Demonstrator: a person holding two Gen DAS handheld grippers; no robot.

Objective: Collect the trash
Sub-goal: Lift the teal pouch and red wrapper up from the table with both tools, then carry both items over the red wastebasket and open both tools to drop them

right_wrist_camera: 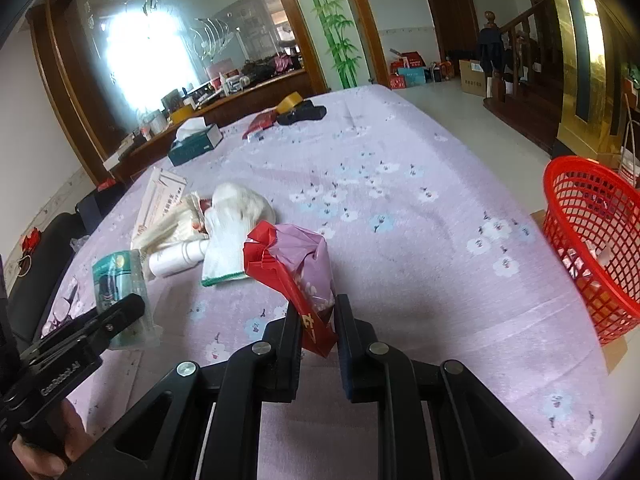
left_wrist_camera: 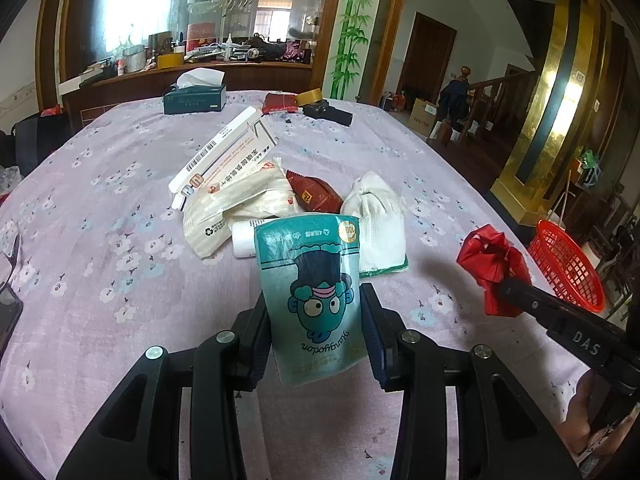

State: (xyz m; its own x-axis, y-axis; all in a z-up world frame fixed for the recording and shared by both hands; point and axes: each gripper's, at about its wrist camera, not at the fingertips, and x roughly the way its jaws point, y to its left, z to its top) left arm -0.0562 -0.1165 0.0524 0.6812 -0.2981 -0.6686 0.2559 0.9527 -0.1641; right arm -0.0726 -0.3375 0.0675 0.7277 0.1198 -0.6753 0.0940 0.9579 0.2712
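While the left gripper (left_wrist_camera: 316, 320) clamps a teal cartoon pouch (left_wrist_camera: 312, 300) at lower centre, only the right wrist view shows the right gripper (right_wrist_camera: 318, 320) clamping the red wrapper (right_wrist_camera: 288, 272); red basket (right_wrist_camera: 592, 248), far right, holds scraps.

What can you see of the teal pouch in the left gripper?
The teal pouch is a glossy, flat plastic packet printed with a cartoon face and a gold seal, shown upside down. The left gripper is shut on its lower half, holding it upright above the floral tablecloth. It looks crinkled and empty. Nothing but the fingers touches it.
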